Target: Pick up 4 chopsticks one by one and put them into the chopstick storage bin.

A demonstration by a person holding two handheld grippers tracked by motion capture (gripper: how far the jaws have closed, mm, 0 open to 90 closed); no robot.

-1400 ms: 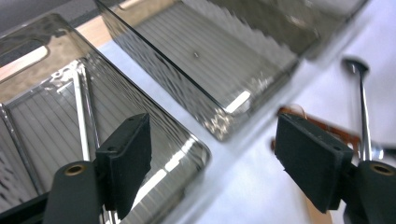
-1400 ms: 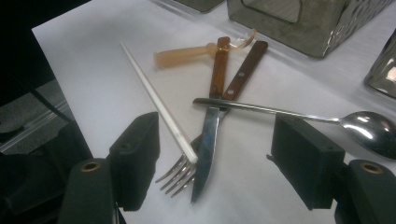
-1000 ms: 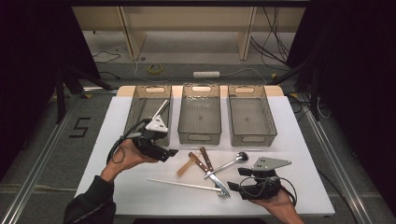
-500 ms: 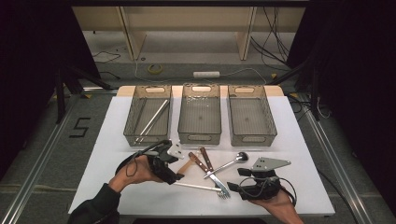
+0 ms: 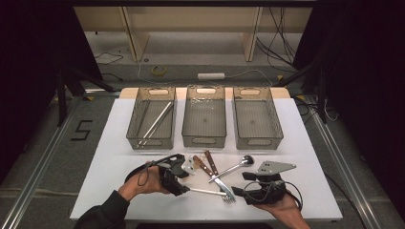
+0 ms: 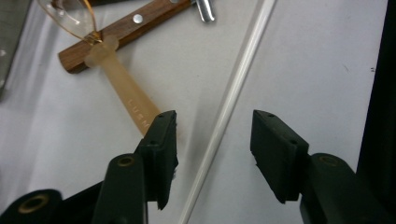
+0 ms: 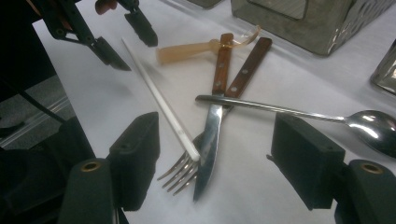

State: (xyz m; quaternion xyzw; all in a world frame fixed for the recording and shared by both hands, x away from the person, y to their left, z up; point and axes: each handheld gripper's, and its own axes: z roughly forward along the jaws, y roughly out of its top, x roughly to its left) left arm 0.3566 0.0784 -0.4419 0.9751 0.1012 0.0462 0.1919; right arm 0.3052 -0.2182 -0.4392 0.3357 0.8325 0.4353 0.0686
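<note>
Left gripper view puts my left gripper point(image 6: 212, 140) low over the table, jaws about half open and just been closing, astride the white-handled fork point(image 6: 229, 107) but not yet pressing it. Just beyond the left pad lies a translucent plastic spoon point(image 6: 123, 79), touching a wooden-handled knife point(image 6: 126, 28). I judge that pad could snag the spoon as it closes. My right gripper point(image 5: 253, 183) rests open, empty. Farther off, the left basket point(image 5: 138, 138) holds chopsticks point(image 5: 155, 123).

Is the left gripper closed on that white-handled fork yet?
Not yet. The left gripper has just been closing, but its jaws stand apart with the fork's white handle lying between them on the table, untouched by either pad.
</note>
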